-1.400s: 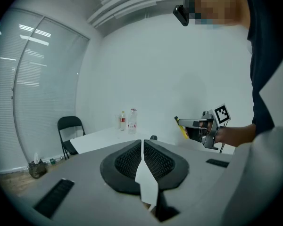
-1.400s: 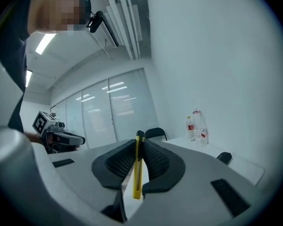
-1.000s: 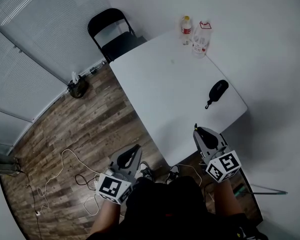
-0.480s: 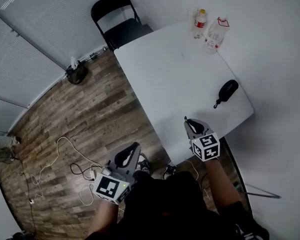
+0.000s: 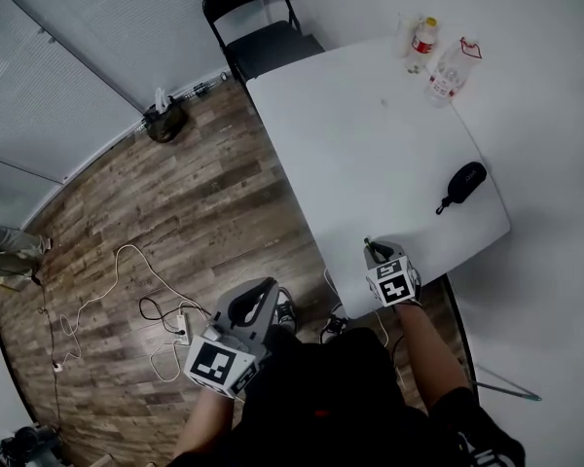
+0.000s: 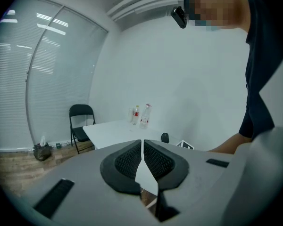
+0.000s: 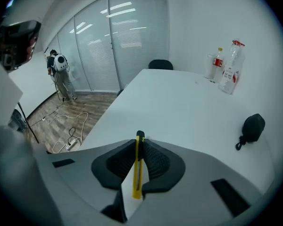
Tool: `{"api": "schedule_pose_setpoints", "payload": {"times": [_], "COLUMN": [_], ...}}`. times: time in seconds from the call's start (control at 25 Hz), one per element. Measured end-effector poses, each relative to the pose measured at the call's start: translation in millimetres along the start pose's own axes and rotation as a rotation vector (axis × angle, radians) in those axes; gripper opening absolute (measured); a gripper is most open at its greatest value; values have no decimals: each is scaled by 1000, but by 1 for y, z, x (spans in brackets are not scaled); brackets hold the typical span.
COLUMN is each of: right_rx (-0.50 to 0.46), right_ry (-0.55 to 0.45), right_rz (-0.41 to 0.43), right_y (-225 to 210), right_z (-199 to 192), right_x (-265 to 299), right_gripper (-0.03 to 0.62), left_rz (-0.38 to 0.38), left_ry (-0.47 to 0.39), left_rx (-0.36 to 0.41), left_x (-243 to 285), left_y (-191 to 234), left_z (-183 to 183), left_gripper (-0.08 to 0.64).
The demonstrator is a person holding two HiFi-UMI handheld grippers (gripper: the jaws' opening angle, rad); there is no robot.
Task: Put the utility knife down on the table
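Left gripper (image 6: 142,150), low and off the table: jaws pressed together, nothing between them. Right gripper (image 7: 138,147) over the near edge of the table (image 5: 370,134), pinching the yellow utility knife (image 7: 137,171) edge-on.

Risk: if released this close to the edge, the knife may slide off to the floor.

Can't tell whether the blade is out or in.

Farther on: black pouch (image 5: 464,180), two bottles (image 5: 438,52).
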State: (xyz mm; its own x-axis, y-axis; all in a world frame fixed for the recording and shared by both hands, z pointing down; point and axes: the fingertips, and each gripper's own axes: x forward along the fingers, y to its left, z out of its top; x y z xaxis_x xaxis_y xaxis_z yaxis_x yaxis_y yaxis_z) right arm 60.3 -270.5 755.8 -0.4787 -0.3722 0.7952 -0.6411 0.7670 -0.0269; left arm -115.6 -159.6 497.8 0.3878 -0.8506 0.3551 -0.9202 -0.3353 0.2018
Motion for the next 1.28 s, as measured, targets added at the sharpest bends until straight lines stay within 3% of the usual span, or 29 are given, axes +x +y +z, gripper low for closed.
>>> {"api": "schedule_pose_setpoints", "payload": {"times": [0.28,0.56,0.88,1.28], "right_rx": [-5,5,48,5], "right_ry": [30,4,-322,-697], "right_rz": [-1,26,-60,-256], "right_y": [6,9,7,20], "right_z": [-10,-6,77,156], "right_x": [4,-1,-106,-282], "right_gripper": [63,87,63,32], "left_rz": [-9,-4,-90,-267], "left_ry": [3,29,-41,-135], "left_rx": [-25,0,50,139], "left_x": [-4,-8,-7,-1], "left_y": [-3,0,-7,-48], "left_z": [2,4,26,82], "left_gripper": [34,34,34,34]}}
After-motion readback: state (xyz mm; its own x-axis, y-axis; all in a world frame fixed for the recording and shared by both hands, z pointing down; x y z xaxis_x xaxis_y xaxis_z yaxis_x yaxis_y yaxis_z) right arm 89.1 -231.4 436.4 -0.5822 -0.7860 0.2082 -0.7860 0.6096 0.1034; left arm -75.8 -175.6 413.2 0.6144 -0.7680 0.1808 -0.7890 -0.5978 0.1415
